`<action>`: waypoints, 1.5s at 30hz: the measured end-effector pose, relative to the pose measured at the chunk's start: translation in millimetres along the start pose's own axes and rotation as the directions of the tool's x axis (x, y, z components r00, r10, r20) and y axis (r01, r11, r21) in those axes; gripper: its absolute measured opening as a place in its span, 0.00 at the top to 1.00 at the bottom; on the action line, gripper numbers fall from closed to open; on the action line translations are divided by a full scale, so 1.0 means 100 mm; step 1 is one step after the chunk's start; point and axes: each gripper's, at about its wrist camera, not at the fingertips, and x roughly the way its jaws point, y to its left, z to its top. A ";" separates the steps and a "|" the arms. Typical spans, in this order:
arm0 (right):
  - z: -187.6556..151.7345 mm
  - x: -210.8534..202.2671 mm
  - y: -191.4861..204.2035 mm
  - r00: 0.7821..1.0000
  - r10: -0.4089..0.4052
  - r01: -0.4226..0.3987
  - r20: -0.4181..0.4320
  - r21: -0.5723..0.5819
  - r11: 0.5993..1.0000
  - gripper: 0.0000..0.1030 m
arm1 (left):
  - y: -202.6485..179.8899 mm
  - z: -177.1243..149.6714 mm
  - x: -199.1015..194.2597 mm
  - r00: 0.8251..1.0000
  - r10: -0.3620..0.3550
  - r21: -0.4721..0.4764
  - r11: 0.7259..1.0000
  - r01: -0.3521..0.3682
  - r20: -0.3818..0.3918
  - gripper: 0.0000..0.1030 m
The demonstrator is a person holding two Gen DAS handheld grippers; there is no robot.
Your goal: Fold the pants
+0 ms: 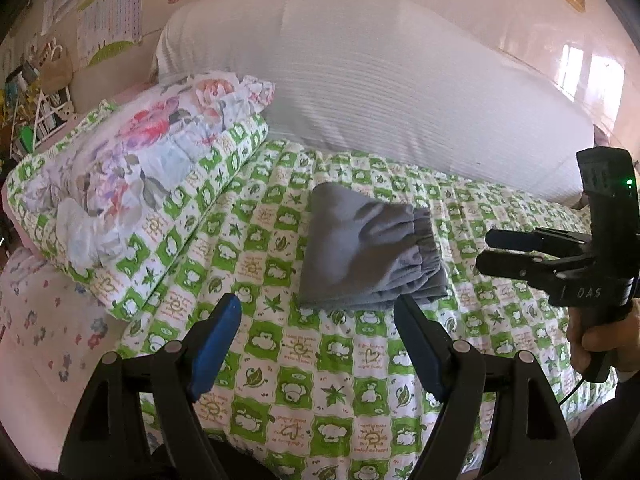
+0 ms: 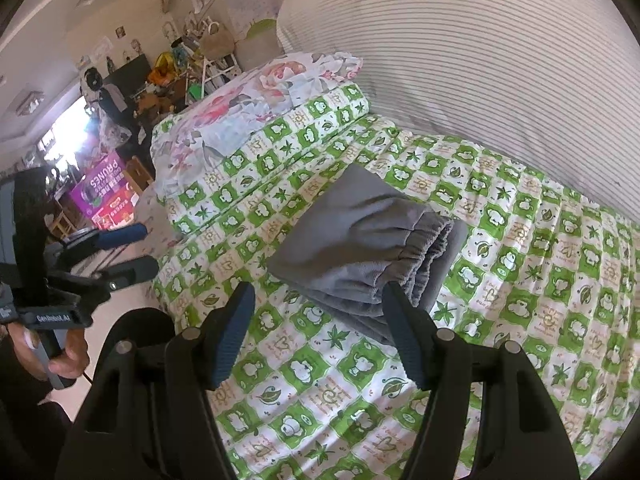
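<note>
The grey pants (image 1: 370, 248) lie folded into a compact bundle on the green-checked quilt (image 1: 320, 380), the left gripper (image 1: 318, 340) and right gripper (image 2: 318, 328) both spread and empty, so folding looks finished, leaving only withdrawal.

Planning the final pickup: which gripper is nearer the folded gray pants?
Right. The right gripper sits just beside the waistband end of the pants; the left gripper hangs farther off on the opposite side.

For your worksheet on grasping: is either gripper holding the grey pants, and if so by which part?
Nothing is held. The left gripper and right gripper are both open and empty; the folded grey pants lie free on the green patterned quilt.
</note>
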 end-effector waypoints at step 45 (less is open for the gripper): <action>0.01 -0.03 0.08 1.000 -0.003 0.002 -0.016 -0.031 1.000 0.27 | -0.05 0.13 -0.05 1.000 0.002 -0.006 1.000 -0.002 -0.005 0.18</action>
